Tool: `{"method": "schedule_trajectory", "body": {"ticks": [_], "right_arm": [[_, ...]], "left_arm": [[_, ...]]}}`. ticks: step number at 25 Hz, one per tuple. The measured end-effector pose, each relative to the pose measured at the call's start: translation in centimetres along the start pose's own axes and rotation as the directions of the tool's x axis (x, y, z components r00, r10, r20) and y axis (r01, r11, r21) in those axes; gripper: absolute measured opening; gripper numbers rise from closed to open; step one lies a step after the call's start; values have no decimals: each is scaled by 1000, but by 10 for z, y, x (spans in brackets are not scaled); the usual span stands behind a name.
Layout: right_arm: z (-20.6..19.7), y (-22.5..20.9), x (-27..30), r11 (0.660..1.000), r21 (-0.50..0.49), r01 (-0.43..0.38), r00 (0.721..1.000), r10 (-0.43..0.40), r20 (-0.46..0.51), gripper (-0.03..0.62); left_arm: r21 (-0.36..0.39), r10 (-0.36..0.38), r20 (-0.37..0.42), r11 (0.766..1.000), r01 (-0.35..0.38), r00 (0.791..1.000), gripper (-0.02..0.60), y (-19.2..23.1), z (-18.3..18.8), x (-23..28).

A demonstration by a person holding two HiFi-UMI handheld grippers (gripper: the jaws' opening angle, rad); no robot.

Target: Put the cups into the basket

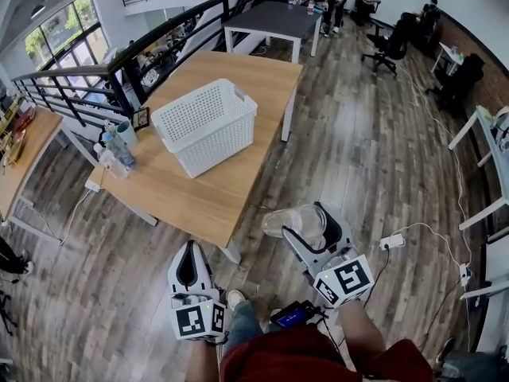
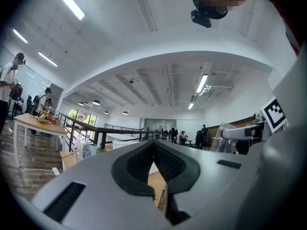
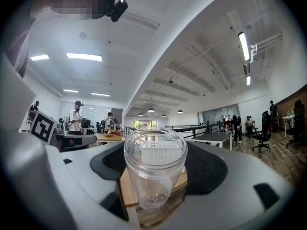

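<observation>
We hold the left hand-held gripper [image 1: 189, 251] low, jaws together; our right hand-held gripper [image 1: 312, 223] clamps a clear plastic cup [image 1: 288, 220].

Clear cup [image 3: 155, 174], white perforated basket [image 1: 215, 146], tan table [image 1: 191, 197]

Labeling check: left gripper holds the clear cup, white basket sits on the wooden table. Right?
Wrong gripper. The right gripper holds the clear cup, per the right gripper view; the left gripper is shut and empty. The white basket does sit on the wooden table.

Open-plan office loft: desks [image 1: 270, 18], swivel chairs [image 1: 386, 50], black railing [image 1: 64, 72], strip lights [image 2: 202, 83].
</observation>
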State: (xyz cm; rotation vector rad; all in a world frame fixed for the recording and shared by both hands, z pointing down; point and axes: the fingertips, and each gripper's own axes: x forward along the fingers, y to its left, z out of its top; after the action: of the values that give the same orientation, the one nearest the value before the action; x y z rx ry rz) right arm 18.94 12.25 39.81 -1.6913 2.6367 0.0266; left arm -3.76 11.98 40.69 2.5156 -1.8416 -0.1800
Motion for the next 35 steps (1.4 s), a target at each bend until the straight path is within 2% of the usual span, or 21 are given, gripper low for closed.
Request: {"method": "schedule_trajectory", "body": {"ticks": [10, 25, 35], "right_arm": [[5, 11, 32, 1000, -17, -12, 1000, 12, -4, 353], [8, 34, 111, 999, -27, -41, 999, 41, -9, 353], [22, 50, 152, 998, -57, -23, 1000, 23, -1, 353]], "left_arm": [[6, -1, -7, 1000, 1, 1000, 0, 23, -3, 16], [6, 25, -9, 1000, -25, 1000, 0, 89, 0, 50], [-5, 3, 9, 1000, -3, 1000, 0, 128, 9, 76]]}}
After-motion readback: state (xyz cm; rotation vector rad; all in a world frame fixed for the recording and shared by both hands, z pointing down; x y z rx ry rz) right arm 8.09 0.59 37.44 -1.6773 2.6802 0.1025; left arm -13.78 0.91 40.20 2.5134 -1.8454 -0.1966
